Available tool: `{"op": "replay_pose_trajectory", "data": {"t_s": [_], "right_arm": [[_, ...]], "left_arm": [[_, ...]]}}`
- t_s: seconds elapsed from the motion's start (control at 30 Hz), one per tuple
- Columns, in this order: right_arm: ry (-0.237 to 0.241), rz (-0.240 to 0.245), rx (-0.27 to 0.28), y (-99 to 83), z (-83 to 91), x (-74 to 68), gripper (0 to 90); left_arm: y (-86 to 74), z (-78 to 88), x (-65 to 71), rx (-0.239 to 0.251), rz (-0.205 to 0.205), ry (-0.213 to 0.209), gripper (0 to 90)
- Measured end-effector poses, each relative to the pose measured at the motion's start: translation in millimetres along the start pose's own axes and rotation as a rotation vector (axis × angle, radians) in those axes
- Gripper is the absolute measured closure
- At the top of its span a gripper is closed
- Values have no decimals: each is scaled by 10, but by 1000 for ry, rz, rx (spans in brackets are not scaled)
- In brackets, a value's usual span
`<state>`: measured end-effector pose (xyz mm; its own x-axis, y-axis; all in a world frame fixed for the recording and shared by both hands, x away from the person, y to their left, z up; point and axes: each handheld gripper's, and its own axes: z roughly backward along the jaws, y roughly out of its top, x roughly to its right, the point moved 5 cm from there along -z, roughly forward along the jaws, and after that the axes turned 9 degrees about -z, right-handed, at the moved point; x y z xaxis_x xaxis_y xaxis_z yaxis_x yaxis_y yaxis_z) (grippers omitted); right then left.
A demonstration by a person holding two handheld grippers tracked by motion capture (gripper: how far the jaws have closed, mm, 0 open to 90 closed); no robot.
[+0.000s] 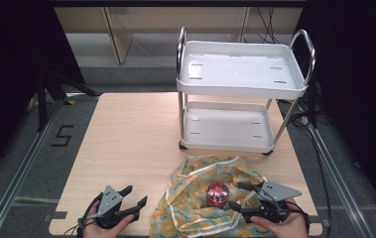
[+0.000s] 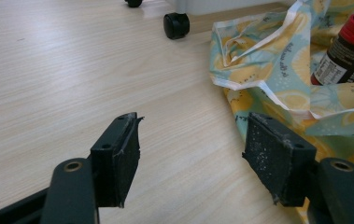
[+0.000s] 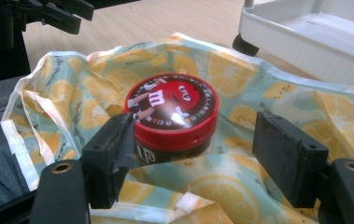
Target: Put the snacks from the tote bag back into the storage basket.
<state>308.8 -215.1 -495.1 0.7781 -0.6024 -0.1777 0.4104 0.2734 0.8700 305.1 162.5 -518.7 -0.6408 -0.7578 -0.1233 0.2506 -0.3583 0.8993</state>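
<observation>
A red-lidded dark jar [image 1: 217,194] stands upright on a crumpled lemon-print cloth bag [image 1: 195,208] near the table's front edge. My right gripper [image 1: 239,196] is open just right of the jar, and in the right gripper view the jar [image 3: 172,119] sits a little beyond and between its jaws, close to the left one. My left gripper [image 1: 135,196] is open over bare wood, left of the bag [image 2: 277,79]. In the left gripper view the jar [image 2: 347,51] stands at the far right on the bag.
A white two-shelf cart [image 1: 242,69] on black castors [image 2: 175,25] stands at the back right of the wooden table [image 1: 126,134]. Both its shelves are bare. Metal rails run along the floor on either side.
</observation>
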Motion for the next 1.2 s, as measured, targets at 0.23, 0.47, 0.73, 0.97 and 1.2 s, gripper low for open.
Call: {"op": "replay_pose_trajectory", "data": {"t_s": [0.23,0.47,0.73,0.97,1.2], "right_arm": [[19,47,-5,23,-43,-18,292],[49,66,-54,28,-130,-85,264],[52,78,-71,38,-235,-106,244],[52,74,-93,46,-330,-85,239],[57,76,-110,37,-450,-50,227]], "left_arm": [[-8,-4,18,-9,-32,-14,348],[-19,-10,5,-26,-56,-16,348],[-13,-29,26,-14,-56,-29,348],[-13,-32,42,-24,-52,-25,348],[-16,-45,72,-17,-14,-30,346]]}}
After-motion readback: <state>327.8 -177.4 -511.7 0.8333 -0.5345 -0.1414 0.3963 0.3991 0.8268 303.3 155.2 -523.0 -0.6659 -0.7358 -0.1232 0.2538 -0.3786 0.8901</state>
